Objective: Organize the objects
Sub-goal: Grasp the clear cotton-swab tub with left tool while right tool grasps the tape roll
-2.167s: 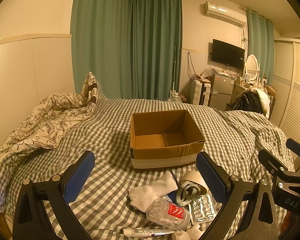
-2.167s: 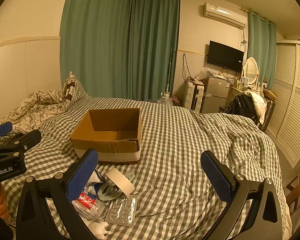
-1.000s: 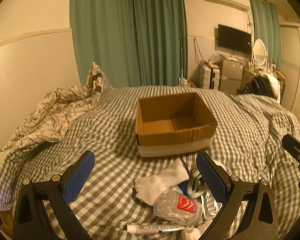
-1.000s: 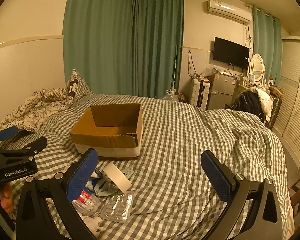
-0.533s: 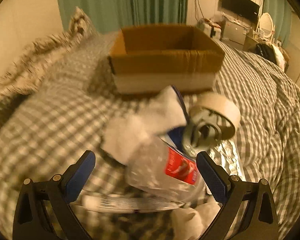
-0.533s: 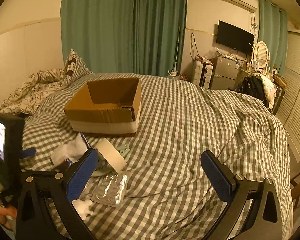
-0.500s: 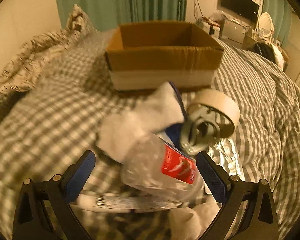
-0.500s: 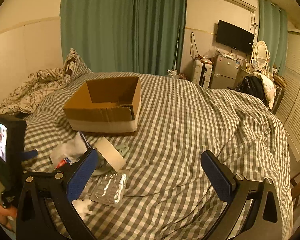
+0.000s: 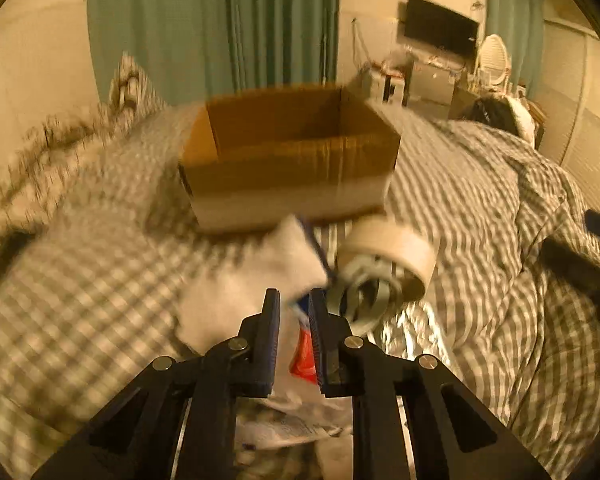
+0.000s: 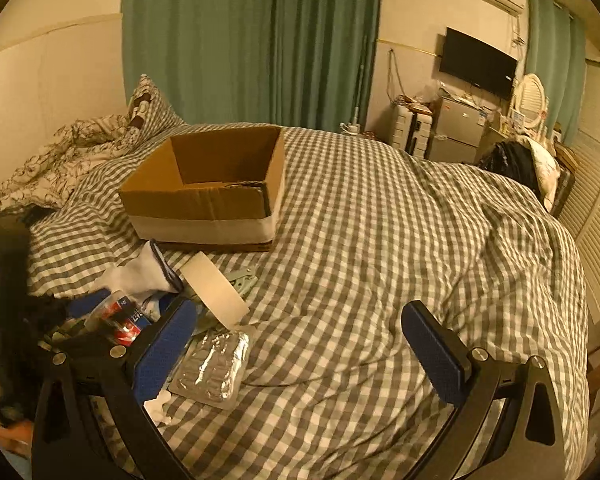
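My left gripper (image 9: 294,320) is shut on a crushed clear plastic bottle with a red label (image 9: 302,354), squeezed between the pads. The bottle also shows in the right wrist view (image 10: 118,318), with the left gripper's fingers on it. A white sock (image 9: 256,276) lies just beyond, and a roll of tape (image 9: 384,260) to its right. An open cardboard box (image 9: 288,160) stands behind them on the checked bed. My right gripper (image 10: 300,340) is open and empty over bare bedding, right of a foil blister pack (image 10: 214,364).
A tube (image 9: 284,428) and white tissue lie below the bottle. A rumpled floral duvet (image 10: 60,160) fills the left of the bed. Green curtains, a TV, a fridge and a wardrobe stand beyond the bed. The bedding right of the pile (image 10: 380,260) is bare.
My left gripper dropped down onto the pile and closed from wide open onto the plastic bottle. The right gripper stayed open, shifting slightly closer to the bed.
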Demonstrator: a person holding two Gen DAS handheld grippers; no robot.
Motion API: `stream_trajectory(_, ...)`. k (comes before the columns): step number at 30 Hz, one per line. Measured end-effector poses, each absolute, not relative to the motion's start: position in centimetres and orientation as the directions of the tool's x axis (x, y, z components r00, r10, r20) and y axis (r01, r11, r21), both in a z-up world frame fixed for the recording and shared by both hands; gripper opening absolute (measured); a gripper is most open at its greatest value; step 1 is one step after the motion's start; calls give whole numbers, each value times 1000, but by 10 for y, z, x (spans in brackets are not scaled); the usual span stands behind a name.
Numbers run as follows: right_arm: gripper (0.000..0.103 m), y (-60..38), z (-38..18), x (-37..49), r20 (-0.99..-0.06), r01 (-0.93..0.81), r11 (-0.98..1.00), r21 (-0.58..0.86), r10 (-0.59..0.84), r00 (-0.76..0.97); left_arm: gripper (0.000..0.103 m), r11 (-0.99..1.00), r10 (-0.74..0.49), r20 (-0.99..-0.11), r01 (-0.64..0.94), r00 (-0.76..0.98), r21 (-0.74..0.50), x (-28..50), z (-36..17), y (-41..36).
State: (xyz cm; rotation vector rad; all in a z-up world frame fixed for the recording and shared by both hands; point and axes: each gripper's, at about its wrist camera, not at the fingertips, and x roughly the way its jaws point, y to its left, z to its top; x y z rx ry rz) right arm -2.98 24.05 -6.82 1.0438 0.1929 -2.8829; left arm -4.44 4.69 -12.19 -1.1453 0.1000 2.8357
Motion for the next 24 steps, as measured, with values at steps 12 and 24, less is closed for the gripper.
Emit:
stream_trajectory(12, 103, 226, -97, -50, -692, 175, -979, -108, -53, -720, 83, -997, -10, -777, -54, -629, 56, -48, -148, 48)
stream_trajectory(24, 103, 243, -121, -71, -723, 170, -984, -54, -79, -687, 80, -996, 83, -810, -81, -581, -44, -58, -188, 61)
